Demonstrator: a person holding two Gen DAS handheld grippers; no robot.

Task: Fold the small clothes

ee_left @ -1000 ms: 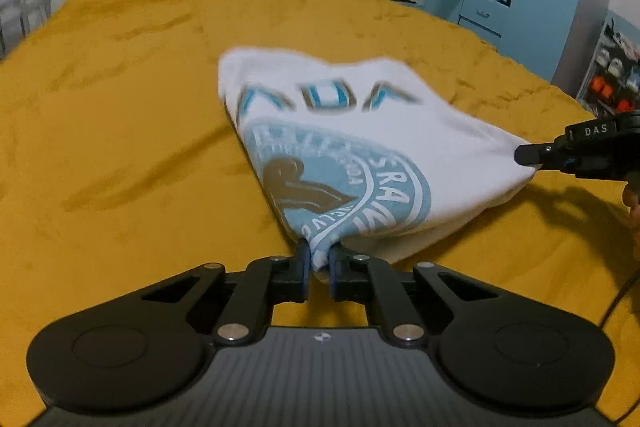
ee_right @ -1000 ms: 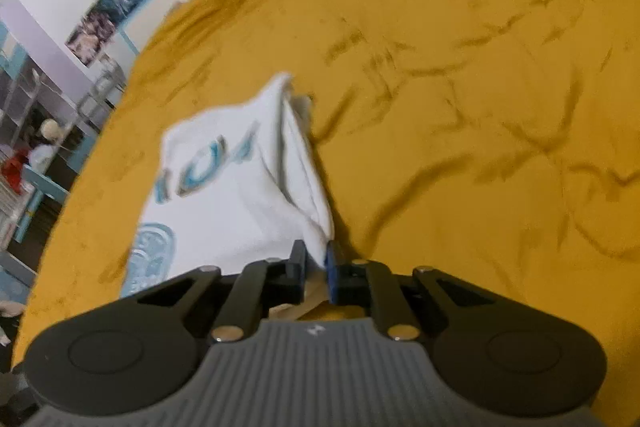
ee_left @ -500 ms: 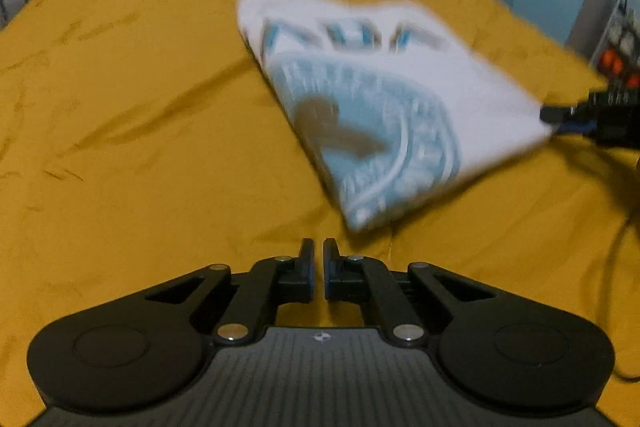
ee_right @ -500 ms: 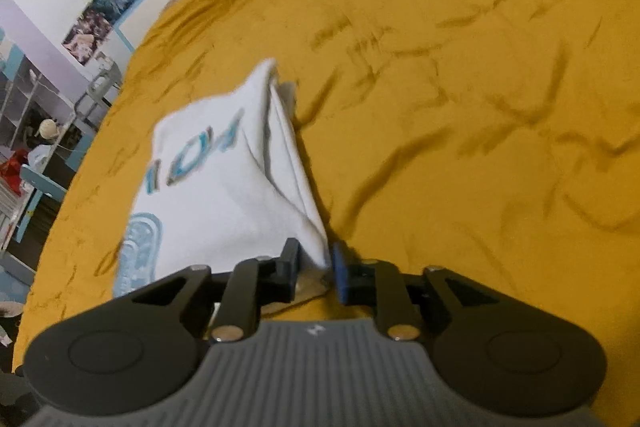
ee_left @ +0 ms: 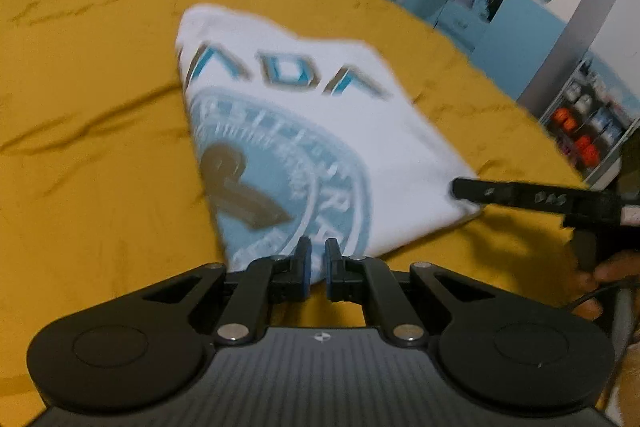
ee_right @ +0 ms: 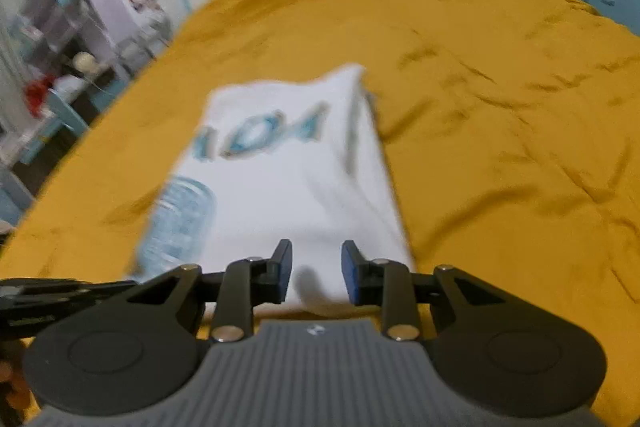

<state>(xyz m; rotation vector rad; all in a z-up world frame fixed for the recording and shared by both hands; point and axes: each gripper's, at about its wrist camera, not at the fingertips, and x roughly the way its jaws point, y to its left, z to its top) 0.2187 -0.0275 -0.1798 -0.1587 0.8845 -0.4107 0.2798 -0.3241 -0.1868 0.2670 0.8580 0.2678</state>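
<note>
A folded white T-shirt with blue letters and a round blue print lies on the mustard bedspread. My left gripper sits at the shirt's near corner, its jaws a narrow slit apart with cloth showing in the gap. In the right wrist view the same T-shirt stretches away from my right gripper. Its jaws are opening and stand apart over the near edge, with neither pad pressing on the cloth. The left wrist view shows the right gripper at the shirt's right corner.
The mustard bedspread reaches out on all sides of the shirt. Blue and white cupboards and a shelf with orange items stand past the bed's right side. A cluttered shelf stands off its left side.
The right jaws, shut on the shirt's corner a second ago, have spread off the cloth. The left gripper came off its corner half a second ago and is now back at it, lower.
</note>
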